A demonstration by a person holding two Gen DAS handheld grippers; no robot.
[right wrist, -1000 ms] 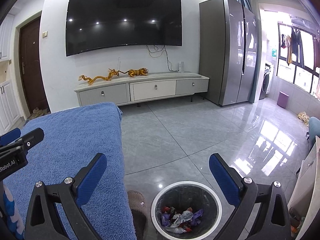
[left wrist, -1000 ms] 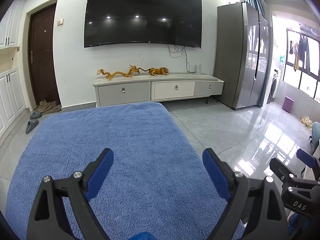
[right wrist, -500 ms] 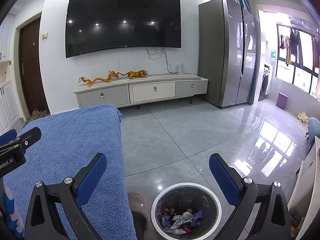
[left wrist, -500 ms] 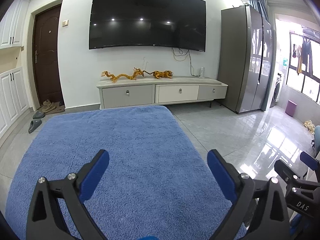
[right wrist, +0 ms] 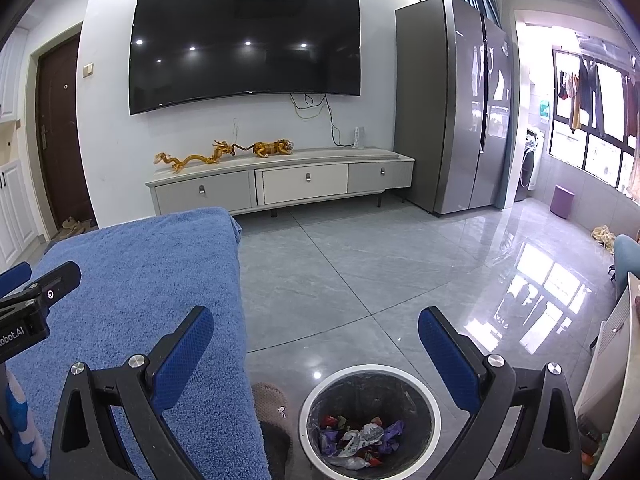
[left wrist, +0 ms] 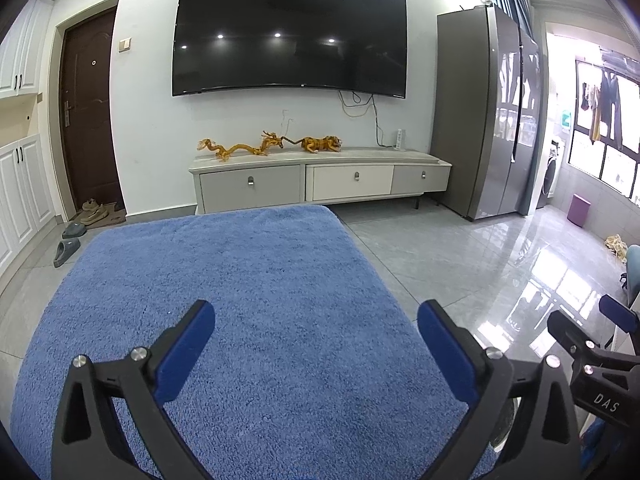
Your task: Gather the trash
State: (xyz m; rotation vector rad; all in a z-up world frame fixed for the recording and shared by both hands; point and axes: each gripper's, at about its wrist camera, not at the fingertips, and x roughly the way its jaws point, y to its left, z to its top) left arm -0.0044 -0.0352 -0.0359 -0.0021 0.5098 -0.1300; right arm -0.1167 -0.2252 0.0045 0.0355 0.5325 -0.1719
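One wall-mounted television (left wrist: 290, 38), one TV cabinet (left wrist: 320, 178) with three drawers (left wrist: 352, 182), two golden figurines on top: one dragon (left wrist: 240, 148), one tiger (left wrist: 320, 144). One blue towel-covered counter (left wrist: 240, 300), one grey refrigerator (left wrist: 486, 112), one brown door (left wrist: 88, 116), one purple stool (left wrist: 580, 209), one washing machine (right wrist: 528, 164). One waste bin (right wrist: 370, 420) holding several crumpled wrappers (right wrist: 360, 438), count unclear; two grippers, left gripper (left wrist: 314, 350) and right gripper (right wrist: 316, 354), two blue fingers (left wrist: 184, 350) each.

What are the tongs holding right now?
Nothing. The left tongs and the right tongs are both open and empty. The trash lies in the bin.
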